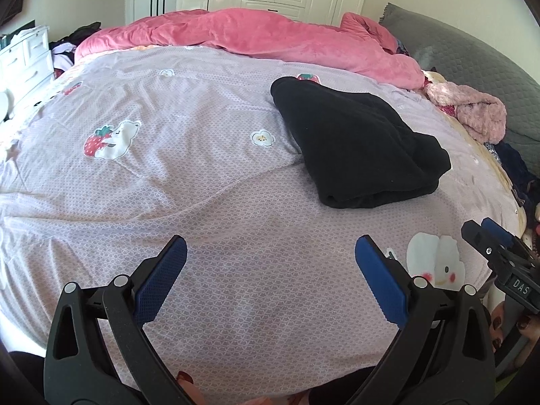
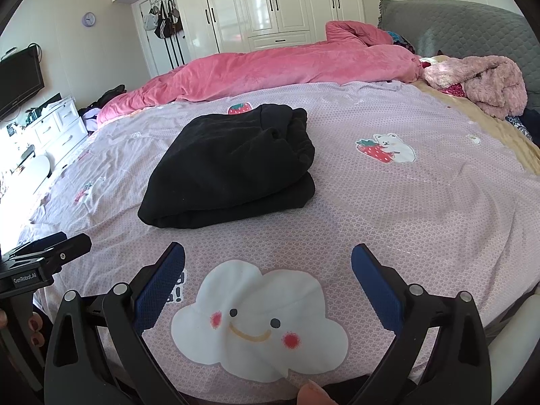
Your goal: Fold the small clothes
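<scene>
The black garment (image 2: 229, 168) is seen folded on the bed (image 2: 422, 202), its long axis running near-left to far-right. It lies ahead of both claws, nearer the right claw (image 2: 268, 263); the left claw (image 1: 270, 256) is also held apart, empty.

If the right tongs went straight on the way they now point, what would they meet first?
Probably the folded black garment lying on the lilac bedsheet. The right tongs stand open above bare sheet, and the garment sits ahead, slightly left of their line, so depth makes this uncertain.
</scene>
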`<state>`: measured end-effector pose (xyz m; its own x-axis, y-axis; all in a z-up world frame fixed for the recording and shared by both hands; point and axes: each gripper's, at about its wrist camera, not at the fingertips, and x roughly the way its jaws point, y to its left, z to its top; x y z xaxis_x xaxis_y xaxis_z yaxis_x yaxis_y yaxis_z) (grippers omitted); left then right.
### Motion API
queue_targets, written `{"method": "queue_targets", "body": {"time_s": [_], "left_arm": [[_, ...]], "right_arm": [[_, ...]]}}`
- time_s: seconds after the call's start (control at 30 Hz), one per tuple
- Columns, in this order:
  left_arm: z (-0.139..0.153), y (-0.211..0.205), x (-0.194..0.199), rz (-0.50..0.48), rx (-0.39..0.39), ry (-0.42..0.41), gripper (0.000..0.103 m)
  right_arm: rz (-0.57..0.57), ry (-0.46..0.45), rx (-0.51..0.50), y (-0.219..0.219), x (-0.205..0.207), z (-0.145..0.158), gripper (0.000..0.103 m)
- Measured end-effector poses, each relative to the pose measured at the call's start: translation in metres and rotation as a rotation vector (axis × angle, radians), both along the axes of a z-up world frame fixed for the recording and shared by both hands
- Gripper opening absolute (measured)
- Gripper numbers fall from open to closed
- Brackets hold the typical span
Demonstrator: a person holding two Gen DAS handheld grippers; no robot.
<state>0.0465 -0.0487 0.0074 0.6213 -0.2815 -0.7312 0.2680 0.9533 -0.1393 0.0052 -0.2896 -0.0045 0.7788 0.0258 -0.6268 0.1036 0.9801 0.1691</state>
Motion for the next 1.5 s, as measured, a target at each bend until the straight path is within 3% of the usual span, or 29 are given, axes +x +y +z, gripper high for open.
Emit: {"method": "queue_targets", "body": {"time_s": [1.5], "left_arm": [[-0.0010, -0.0003, 0.0003, 0.009, 0.026, 0.008, 0.094]], "right_arm": [[-0.007, 0.016, -0.030, 0.0001, -0.0075, 0.0037, 0.099]]}}
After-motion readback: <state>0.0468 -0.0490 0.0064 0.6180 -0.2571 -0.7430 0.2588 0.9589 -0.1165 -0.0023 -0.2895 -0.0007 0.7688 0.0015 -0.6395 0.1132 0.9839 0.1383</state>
